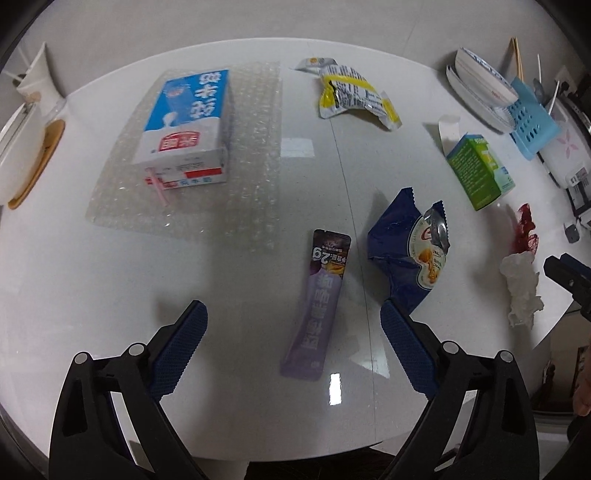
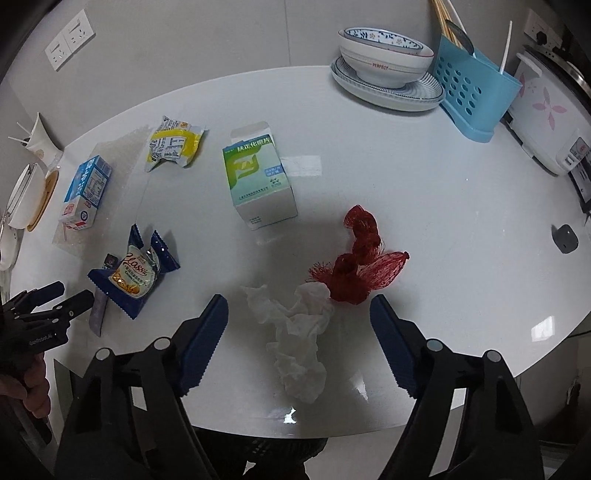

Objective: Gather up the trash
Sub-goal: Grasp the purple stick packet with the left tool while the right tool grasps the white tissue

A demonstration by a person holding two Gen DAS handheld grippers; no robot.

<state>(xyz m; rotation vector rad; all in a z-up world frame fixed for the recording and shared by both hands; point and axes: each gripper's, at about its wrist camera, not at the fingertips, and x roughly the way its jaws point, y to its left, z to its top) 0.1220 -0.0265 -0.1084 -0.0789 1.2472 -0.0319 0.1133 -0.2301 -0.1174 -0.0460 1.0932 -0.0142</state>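
A white glossy bench [image 2: 424,192] is reflecting overhead light ahead of the fingers. A pale tiled wall [image 2: 221,33] is standing beyond, carrying white sockets [image 2: 70,38].

In my right wrist view, the purple sachet [image 2: 99,314] lies mostly hidden behind the blue snack wrapper [image 2: 135,275]. The rice cooker [image 2: 546,122] is cut off by the frame's edge. In my left wrist view, the right gripper [image 1: 546,266] shows only partly at the right border.

right: tissue [image 2: 295,332] between jaws | net [image 2: 354,269] touching behind
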